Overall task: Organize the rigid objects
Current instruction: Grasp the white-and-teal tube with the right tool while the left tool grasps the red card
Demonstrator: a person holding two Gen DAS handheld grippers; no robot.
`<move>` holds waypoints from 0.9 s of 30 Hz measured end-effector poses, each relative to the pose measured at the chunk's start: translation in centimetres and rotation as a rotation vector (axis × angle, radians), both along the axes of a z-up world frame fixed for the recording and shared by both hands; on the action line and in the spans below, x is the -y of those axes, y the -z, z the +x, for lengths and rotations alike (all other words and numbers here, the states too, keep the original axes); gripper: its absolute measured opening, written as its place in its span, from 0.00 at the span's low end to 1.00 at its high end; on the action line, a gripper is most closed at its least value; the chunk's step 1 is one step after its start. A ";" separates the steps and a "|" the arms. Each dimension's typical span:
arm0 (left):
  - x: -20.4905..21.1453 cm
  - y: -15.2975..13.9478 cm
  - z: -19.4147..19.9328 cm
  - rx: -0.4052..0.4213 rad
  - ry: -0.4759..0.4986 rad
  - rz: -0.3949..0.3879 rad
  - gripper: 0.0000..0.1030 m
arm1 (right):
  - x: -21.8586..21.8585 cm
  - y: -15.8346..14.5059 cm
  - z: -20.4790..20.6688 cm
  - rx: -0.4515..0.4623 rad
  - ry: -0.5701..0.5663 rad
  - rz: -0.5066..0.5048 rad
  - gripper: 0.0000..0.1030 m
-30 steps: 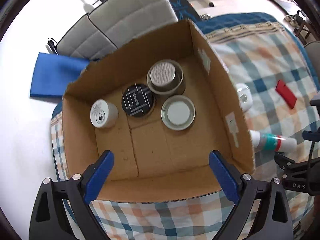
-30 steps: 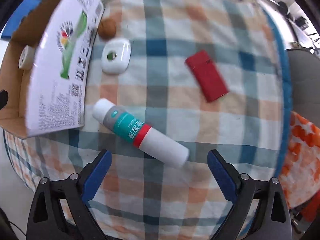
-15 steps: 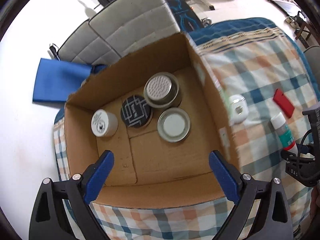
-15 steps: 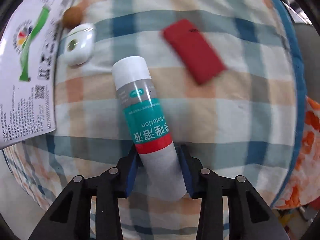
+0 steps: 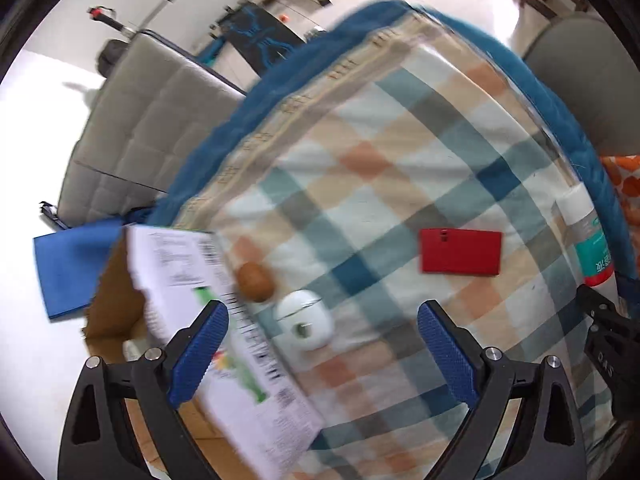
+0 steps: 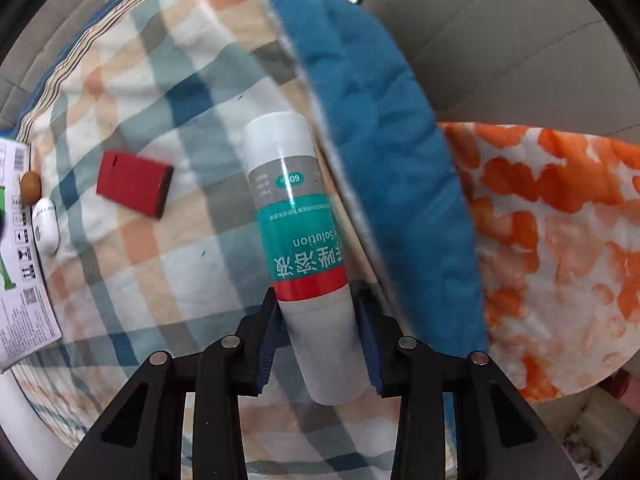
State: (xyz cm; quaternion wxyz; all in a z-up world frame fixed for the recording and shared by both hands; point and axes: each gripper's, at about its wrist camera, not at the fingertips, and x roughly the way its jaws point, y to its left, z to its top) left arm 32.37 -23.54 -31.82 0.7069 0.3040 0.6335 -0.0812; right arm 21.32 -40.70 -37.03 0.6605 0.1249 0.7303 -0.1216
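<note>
A white bottle [image 6: 296, 208] with a teal and red label stands up between the blue pads of my right gripper [image 6: 318, 336]. Its jaws are closing and the pads press on the bottle's lower end. The bottle [image 5: 588, 236] also shows at the right edge of the left wrist view. My left gripper [image 5: 320, 352] is open above the checked cloth [image 5: 400, 152], with a white flip case [image 5: 306, 322] lying between its fingers, untouched. A red flat box [image 5: 460, 252] and a brown egg-shaped thing [image 5: 254, 280] lie on the cloth. The cardboard box [image 5: 112, 312] is at the left.
The box's white printed flap [image 5: 224, 340] leans over the cloth beside the left finger. A blue quilt edge [image 6: 380, 128] and an orange-patterned cloth [image 6: 560, 240] lie to the right of the bottle. A grey padded bench [image 5: 132, 132] stands beyond the bed.
My right gripper went from open around the lying bottle to shut on it, and swung it toward the quilt edge. My left gripper left the box's inside for the cloth.
</note>
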 end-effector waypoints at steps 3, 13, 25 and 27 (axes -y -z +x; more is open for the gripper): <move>1.4 2.3 1.3 -0.080 -0.068 -0.042 0.94 | 1.4 0.3 -0.1 0.008 0.006 0.026 0.38; 0.8 7.4 4.9 -0.270 -0.358 -0.189 0.89 | 2.9 1.6 -0.4 0.021 0.023 0.080 0.38; 4.5 8.0 4.1 -0.285 -0.273 -0.177 0.50 | 4.3 1.9 0.5 0.017 0.023 0.097 0.38; 5.1 7.9 3.1 -0.251 -0.178 -0.112 0.43 | 4.2 2.0 0.6 0.019 0.023 0.099 0.39</move>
